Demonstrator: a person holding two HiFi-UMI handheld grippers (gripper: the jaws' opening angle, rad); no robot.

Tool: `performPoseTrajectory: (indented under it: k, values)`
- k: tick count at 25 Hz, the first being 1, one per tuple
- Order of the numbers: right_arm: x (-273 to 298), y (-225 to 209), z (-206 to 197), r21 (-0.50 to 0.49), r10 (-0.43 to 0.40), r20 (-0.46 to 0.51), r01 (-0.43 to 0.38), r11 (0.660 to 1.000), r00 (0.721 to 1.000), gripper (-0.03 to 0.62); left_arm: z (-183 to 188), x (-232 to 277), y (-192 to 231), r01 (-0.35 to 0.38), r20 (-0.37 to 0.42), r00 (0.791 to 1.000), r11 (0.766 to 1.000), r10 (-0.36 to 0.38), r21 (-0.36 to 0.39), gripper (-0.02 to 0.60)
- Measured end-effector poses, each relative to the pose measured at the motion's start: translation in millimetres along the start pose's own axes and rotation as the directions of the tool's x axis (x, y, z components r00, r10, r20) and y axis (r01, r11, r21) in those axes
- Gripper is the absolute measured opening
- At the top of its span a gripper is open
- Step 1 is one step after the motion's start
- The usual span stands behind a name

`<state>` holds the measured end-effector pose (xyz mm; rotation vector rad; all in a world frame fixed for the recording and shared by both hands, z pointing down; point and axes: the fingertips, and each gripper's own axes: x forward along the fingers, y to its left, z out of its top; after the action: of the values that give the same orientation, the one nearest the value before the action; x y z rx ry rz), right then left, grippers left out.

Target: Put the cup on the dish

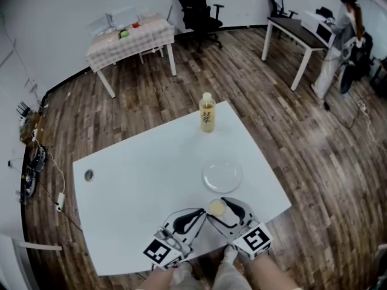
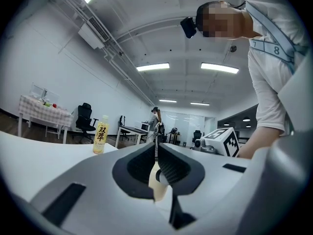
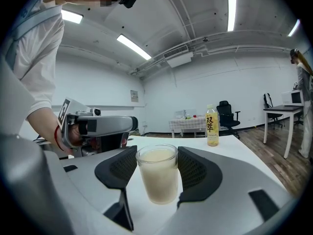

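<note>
A clear cup (image 1: pixel 217 207) of milky liquid (image 3: pixel 157 175) stands upright between the jaws of my right gripper (image 1: pixel 220 211), whose pads press on both its sides (image 3: pixel 157 164). In the head view the cup is near the table's front edge, just short of the empty white dish (image 1: pixel 222 175). My left gripper (image 1: pixel 202 213) is right beside the cup on its left, jaws shut with nothing in them (image 2: pixel 156 155). It also shows in the right gripper view as a grey body (image 3: pixel 98 129) held in a hand.
A yellow drink bottle (image 1: pixel 207 112) (image 3: pixel 212 125) (image 2: pixel 101 134) stands at the far edge of the white table (image 1: pixel 139 180). Beyond are a checkered table (image 1: pixel 130 38), a black office chair (image 1: pixel 196 8) and a person at a desk (image 1: pixel 341 38), far right.
</note>
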<state>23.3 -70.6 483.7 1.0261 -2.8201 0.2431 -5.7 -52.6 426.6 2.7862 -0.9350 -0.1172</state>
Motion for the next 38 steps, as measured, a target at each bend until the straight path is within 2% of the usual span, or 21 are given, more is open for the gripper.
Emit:
performPoseTrajectory:
  k: [12,19,33,38]
  values:
    - [15,-40,0,0.026,-0.001,0.005,0.001,1.000,1.000,0.275,-9,20,9,-0.047,0.017,0.999,0.998,0.048,-0.033,0.019]
    - [29,-66,-8,0.045,-0.003,0.011,0.003,0.999,1.000,0.275,-28,30,19,-0.069,-0.008,0.998,0.996,0.069,-0.055,0.019]
    - [56,-117,-19,0.073,-0.052,-0.005,0.053,0.996,0.999,0.275,-34,55,36,-0.094,0.004,0.996,0.992,0.094,-0.080,0.019]
    - [60,-126,-25,0.078,-0.064,-0.019,0.065,0.995,0.998,0.275,-45,54,40,-0.098,-0.030,0.995,0.991,0.096,-0.087,0.019]
